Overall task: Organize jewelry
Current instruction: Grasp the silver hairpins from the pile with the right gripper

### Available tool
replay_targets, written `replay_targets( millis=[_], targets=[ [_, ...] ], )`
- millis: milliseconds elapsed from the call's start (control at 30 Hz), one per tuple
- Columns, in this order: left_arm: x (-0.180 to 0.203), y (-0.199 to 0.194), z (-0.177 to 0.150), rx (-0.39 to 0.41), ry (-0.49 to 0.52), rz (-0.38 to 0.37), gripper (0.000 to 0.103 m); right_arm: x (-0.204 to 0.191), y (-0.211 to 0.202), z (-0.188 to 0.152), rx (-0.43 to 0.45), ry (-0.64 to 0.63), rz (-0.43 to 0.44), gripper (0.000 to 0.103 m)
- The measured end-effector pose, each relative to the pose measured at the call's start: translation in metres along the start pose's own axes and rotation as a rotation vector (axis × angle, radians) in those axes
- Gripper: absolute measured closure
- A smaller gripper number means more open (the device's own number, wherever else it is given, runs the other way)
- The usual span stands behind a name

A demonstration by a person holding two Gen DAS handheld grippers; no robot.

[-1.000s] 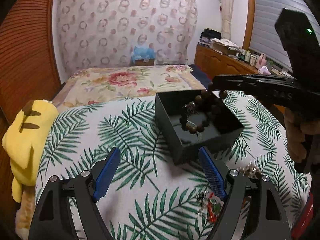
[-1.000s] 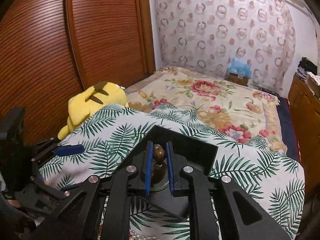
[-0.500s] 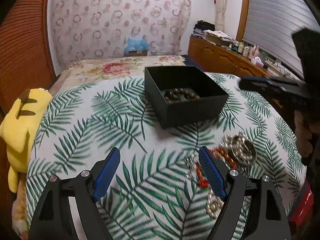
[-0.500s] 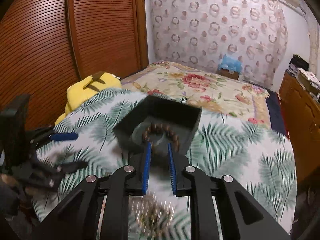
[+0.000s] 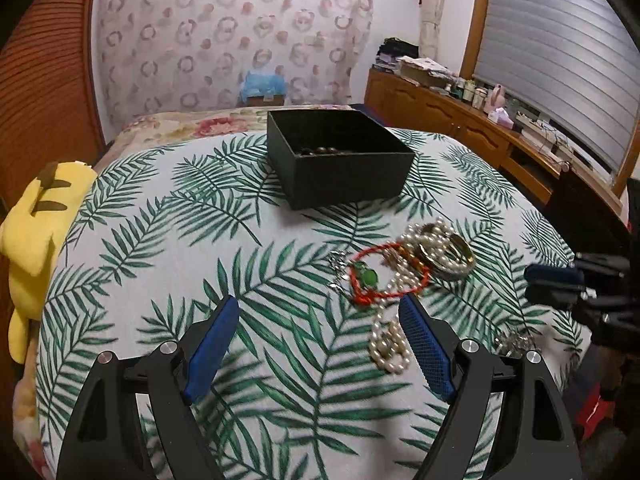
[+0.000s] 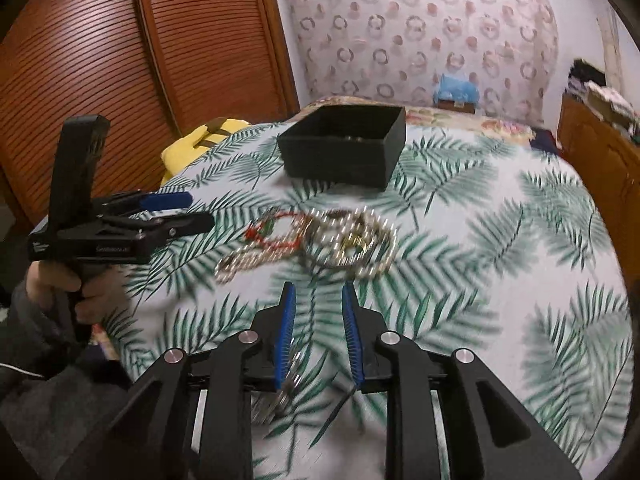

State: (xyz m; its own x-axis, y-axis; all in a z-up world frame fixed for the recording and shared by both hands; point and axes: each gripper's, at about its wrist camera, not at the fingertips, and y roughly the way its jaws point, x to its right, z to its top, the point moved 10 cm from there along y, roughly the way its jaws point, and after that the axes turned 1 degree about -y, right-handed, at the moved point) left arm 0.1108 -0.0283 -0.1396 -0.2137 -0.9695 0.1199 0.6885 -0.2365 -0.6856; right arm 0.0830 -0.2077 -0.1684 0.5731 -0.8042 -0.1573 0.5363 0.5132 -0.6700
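A black open box (image 5: pixel 340 158) stands on the leaf-print cloth, with a brown bead bracelet (image 5: pixel 322 150) inside. It also shows in the right wrist view (image 6: pixel 344 146). A tangle of jewelry lies nearer: a red cord bracelet with a green stone (image 5: pixel 374 276), a pearl string (image 5: pixel 390 344) and bangles (image 5: pixel 448 250); the pile (image 6: pixel 320 240) is blurred in the right wrist view. My left gripper (image 5: pixel 318 334) is open and empty, just short of the pile. My right gripper (image 6: pixel 318 308) is partly open and empty, just short of the pile.
A yellow plush toy (image 5: pixel 36 216) lies at the cloth's left edge. A small silver piece (image 5: pixel 516 342) sits near the right edge. A wooden dresser (image 5: pixel 460 120) with clutter runs along the right wall. A wooden slatted door (image 6: pixel 120 60) stands at left.
My right gripper let the brown bead bracelet go into the box, opened and drew back to the near side of the jewelry pile. The left gripper also pulled back from the box.
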Motion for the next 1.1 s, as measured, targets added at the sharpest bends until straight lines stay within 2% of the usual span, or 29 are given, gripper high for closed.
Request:
replay_targets(
  millis=[367, 700, 767, 800, 1100],
  targets=[
    [0.011, -0.005, -0.014, -0.007, 0.000, -0.020, 0.024, -0.010, 0.014, -0.027, -0.063, 0.043, 0.023, 0.077],
    [0.016, -0.001, -0.017, -0.018, 0.004, -0.027, 0.024, -0.018, 0.019, -0.035, -0.085, 0.030, 0.038, 0.077],
    [0.016, 0.001, -0.019, -0.022, 0.004, -0.030, 0.024, -0.019, 0.019, -0.034, -0.082, 0.028, 0.047, 0.082],
    [0.016, 0.002, -0.019, -0.025, 0.002, -0.032, 0.024, -0.019, 0.018, -0.033, -0.077, 0.029, 0.049, 0.088],
    [0.013, 0.009, -0.016, -0.034, -0.018, -0.045, 0.024, -0.003, 0.014, -0.018, -0.032, 0.042, 0.027, 0.090]
  ],
)
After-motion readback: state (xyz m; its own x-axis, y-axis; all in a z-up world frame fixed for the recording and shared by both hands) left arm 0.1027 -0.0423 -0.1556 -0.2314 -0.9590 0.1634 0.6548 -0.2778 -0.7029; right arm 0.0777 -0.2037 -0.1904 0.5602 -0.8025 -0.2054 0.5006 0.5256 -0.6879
